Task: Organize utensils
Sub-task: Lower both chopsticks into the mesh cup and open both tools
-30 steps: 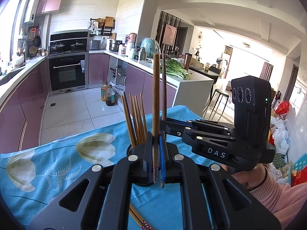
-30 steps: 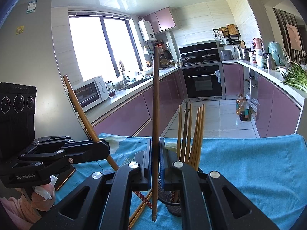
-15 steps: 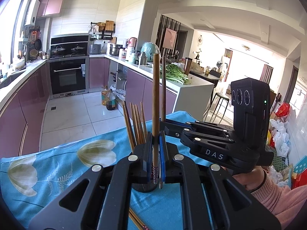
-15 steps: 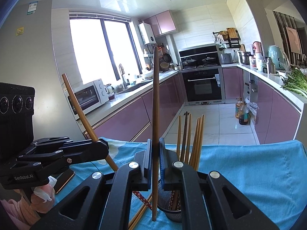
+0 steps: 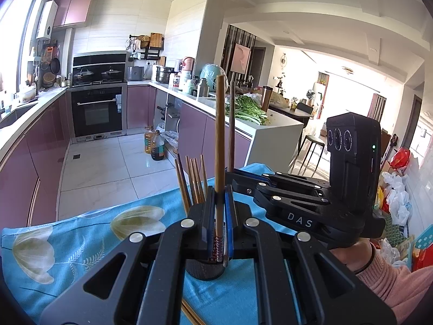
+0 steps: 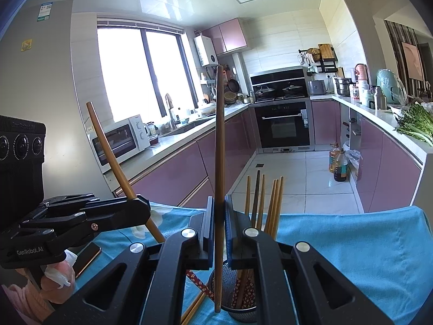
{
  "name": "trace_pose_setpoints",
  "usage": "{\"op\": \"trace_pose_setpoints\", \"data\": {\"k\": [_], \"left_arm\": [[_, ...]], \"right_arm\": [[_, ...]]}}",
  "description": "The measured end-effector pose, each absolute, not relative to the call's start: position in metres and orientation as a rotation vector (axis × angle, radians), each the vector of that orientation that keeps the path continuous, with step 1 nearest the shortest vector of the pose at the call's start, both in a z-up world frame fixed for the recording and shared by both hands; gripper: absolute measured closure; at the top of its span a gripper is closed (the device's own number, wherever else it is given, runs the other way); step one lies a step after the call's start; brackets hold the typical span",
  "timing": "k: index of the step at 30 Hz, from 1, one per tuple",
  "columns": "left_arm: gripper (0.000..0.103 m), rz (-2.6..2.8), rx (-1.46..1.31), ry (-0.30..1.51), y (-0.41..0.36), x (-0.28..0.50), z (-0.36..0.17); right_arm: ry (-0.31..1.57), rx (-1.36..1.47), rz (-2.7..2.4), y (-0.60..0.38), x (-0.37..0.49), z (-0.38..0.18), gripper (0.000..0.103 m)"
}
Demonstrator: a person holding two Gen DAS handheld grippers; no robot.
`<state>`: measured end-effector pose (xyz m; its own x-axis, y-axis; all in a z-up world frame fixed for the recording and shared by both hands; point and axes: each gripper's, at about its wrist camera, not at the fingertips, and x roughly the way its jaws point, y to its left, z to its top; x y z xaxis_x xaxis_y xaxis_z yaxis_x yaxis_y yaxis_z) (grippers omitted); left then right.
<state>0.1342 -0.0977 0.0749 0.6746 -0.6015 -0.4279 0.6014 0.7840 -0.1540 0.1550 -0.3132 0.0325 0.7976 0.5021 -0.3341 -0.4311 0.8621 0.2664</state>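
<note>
A brown chopstick (image 5: 219, 146) is held upright between the pressed-together pads of the left tongs (image 5: 221, 214), its patterned lower end hanging just above the black mesh holder (image 5: 204, 268). A second chopstick (image 6: 219, 146) is clamped the same way in the right tongs (image 6: 218, 216), its lower tip reaching down to the rim of the holder (image 6: 240, 312). Neither pair of tongs is seen open; each is closed on its own stick.

The holder is stood on a desk covered by a blue flowered cloth (image 5: 81, 233). Inside the holder a cluster of chopsticks (image 6: 266, 203) is already standing, leaning slightly apart from one another. Beside the holder, on the cloth towards the left tongs, further loose chopsticks (image 6: 199, 288) are lying, one with a red patterned end.

In the right wrist view, the stick held by the left tongs is seen tilted away from the holder. A phone (image 6: 86, 256) is lying on the cloth beyond the holder, under the left tongs.
</note>
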Motion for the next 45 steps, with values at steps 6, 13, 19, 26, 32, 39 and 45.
{"op": "trace_pose_setpoints", "data": {"k": [6, 13, 19, 26, 32, 39, 45], "left_arm": [[0.095, -0.67, 0.006, 0.481, -0.1, 0.134, 0.074], [0.095, -0.658, 0.011, 0.497, -0.102, 0.135, 0.071], [0.095, -0.646, 0.041, 0.549, -0.109, 0.14, 0.058], [0.095, -0.654, 0.088, 0.619, -0.117, 0.141, 0.042], [0.095, -0.652, 0.112, 0.707, -0.121, 0.149, 0.024], [0.081, -0.629, 0.097, 0.732, -0.12, 0.157, 0.013], [0.071, -0.558, 0.086, 0.657, -0.095, 0.139, 0.011]], "right_arm": [[0.407, 0.182, 0.49, -0.314, 0.16, 0.033, 0.097], [0.398, 0.17, 0.453, -0.31, 0.168, 0.033, 0.097], [0.421, 0.162, 0.419, -0.306, 0.178, 0.02, 0.097], [0.509, 0.16, 0.417, -0.305, 0.188, -0.004, 0.097], [0.585, 0.162, 0.418, -0.304, 0.19, -0.02, 0.096], [0.6, 0.194, 0.399, -0.312, 0.186, -0.028, 0.09], [0.54, 0.188, 0.458, -0.315, 0.153, -0.016, 0.078]]}}
